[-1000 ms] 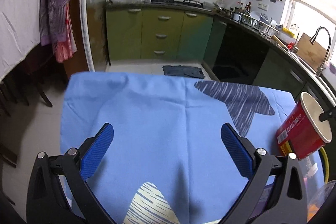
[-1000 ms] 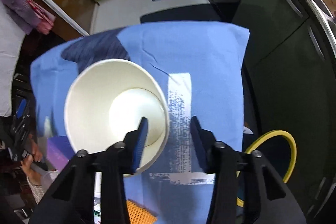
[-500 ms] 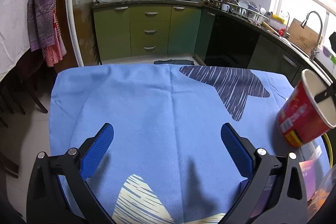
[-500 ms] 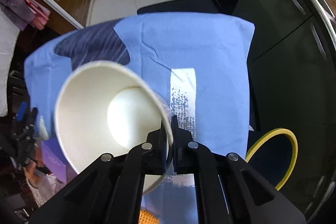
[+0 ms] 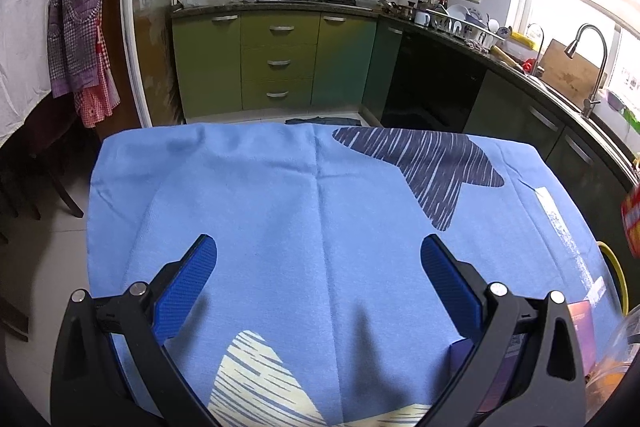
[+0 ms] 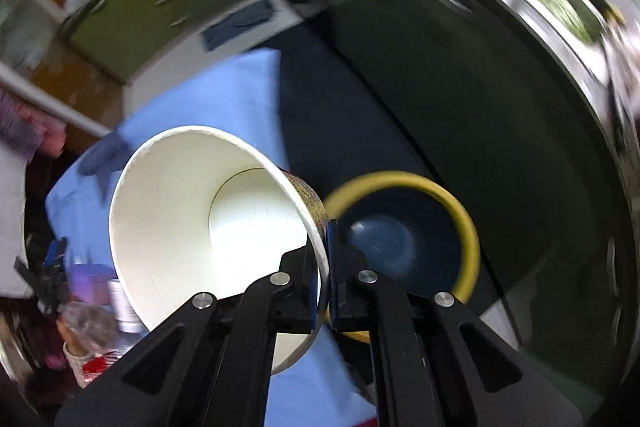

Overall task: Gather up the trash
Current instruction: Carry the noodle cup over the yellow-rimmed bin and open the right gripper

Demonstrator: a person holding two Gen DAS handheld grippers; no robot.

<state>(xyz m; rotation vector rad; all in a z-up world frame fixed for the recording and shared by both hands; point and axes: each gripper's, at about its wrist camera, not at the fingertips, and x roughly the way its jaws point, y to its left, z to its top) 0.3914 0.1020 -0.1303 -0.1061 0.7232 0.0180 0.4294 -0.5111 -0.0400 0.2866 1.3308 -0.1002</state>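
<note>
My right gripper point(image 6: 323, 251) is shut on the rim of a large paper cup point(image 6: 192, 211), white inside and red outside. It holds the cup in the air, past the table's right edge, beside a yellow-rimmed bin point(image 6: 420, 235) on the floor. A sliver of the red cup point(image 5: 632, 219) shows at the right edge of the left wrist view. My left gripper point(image 5: 318, 259) is open and empty, low over the blue tablecloth point(image 5: 280, 207).
A purple box point(image 5: 580, 323) and a clear plastic bottle point(image 5: 616, 359) lie at the table's near right corner. The bin's yellow rim point(image 5: 616, 271) shows beyond the table's right edge. Green kitchen cabinets point(image 5: 276, 63) and a dark counter run behind the table.
The right gripper closed on the cup's rim, lifted it off the table and swung it right toward the bin. The left gripper stayed open over the cloth.
</note>
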